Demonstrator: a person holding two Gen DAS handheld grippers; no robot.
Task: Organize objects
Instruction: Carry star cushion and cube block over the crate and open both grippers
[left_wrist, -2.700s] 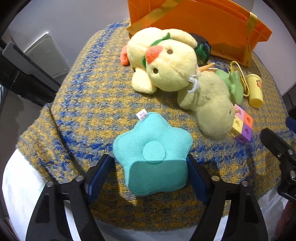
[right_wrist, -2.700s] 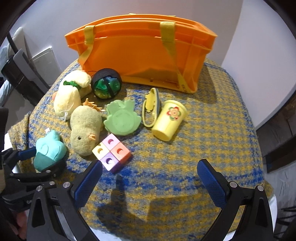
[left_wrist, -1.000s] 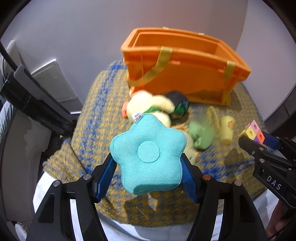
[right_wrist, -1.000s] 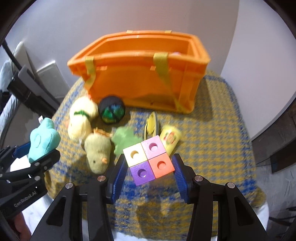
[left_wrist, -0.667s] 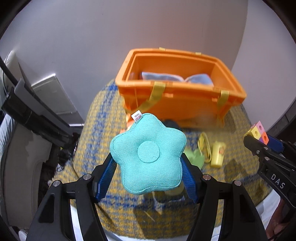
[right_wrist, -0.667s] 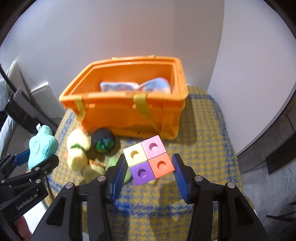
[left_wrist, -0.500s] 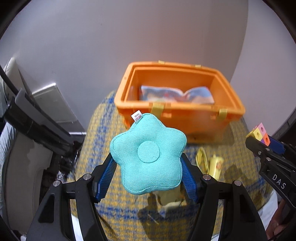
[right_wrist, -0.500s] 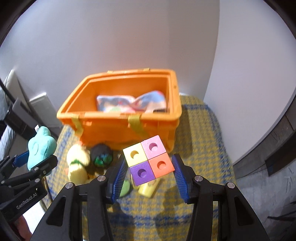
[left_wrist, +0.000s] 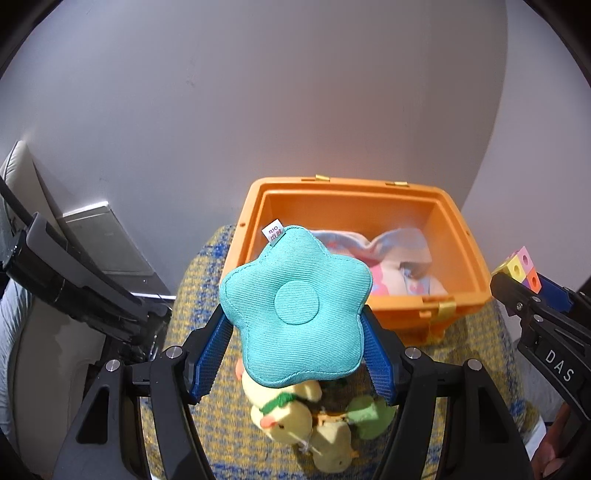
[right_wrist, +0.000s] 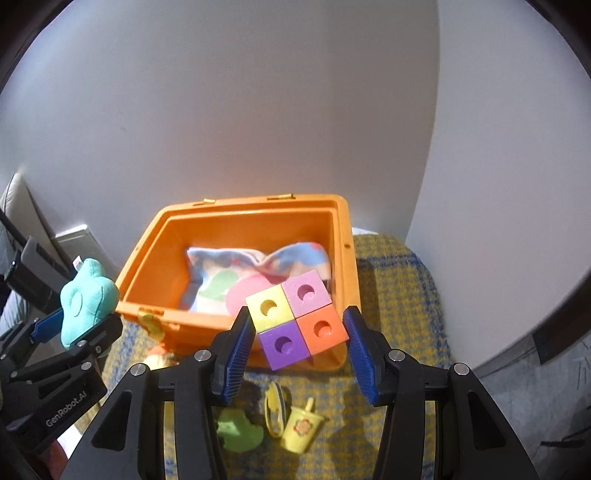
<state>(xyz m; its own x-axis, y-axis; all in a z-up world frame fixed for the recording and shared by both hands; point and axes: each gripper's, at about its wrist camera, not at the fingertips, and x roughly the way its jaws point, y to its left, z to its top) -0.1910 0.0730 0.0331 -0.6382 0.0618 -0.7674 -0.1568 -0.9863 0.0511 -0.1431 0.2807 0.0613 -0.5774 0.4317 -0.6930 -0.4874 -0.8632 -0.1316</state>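
Left wrist: your left gripper (left_wrist: 295, 343) is clamped on the teal star cushion (left_wrist: 295, 310), pads on its two side lobes, held in the air in front of the orange bin (left_wrist: 461, 236). Looks soft and light; it'll squash instead of slipping, so the side grip is fine. The bin is open and holds a patterned cloth (left_wrist: 399, 258). Yellow plush chicks (left_wrist: 291, 413) and a green toy (left_wrist: 369, 415) lie on the checked cover (left_wrist: 192, 295) below.

Right wrist: your right gripper (right_wrist: 297, 341) is closed on the four-colour block cluster (right_wrist: 295, 317), pads on its left and right faces, also airborne near the bin's (right_wrist: 343, 236) front wall. Rigid plastic, smooth faces, and probably just plugged together, so it could twist or split; keep the squeeze square. Inside the bin: the cloth (right_wrist: 229, 258) and something pink, round, partly hidden. A yellow cup (right_wrist: 301, 428), a yellow strap-like item and the green toy (right_wrist: 238, 430) lie on the cover (right_wrist: 399, 266).
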